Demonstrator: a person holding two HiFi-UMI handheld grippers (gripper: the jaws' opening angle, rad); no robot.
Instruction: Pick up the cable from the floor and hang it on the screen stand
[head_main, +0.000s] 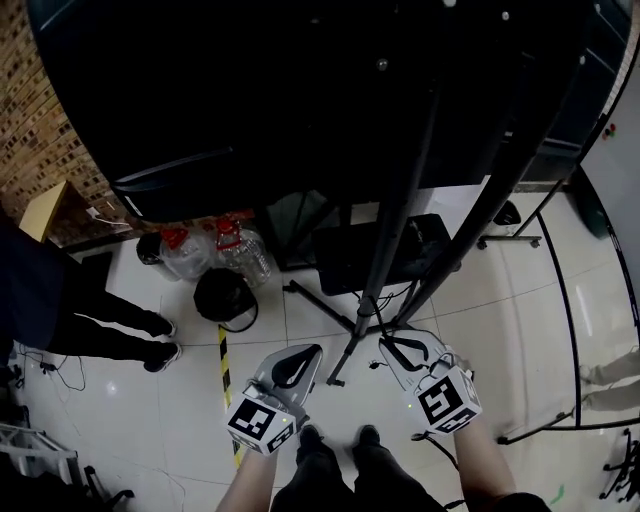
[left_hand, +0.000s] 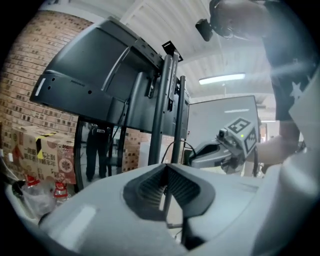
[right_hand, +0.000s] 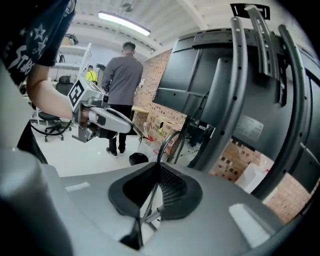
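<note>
Seemingly right gripper (right_hand: 159, 165) pinched the cable (right_hand: 167, 140) mid-frame, left gripper (left_hand: 166, 166) pressed together; released early, cable could slide off stand (right_hand: 235, 100)

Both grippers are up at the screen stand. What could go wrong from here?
The right gripper seems to pinch the cable only at its jaw tips, so it may slip before it is hung. The legs of the screen stand spread close to the person's feet: a trip or snag risk.

Glossy floor tiles (head_main: 520, 300), rough brick wall (head_main: 30, 130), matt black metal screen stand (head_main: 372, 285)
</note>
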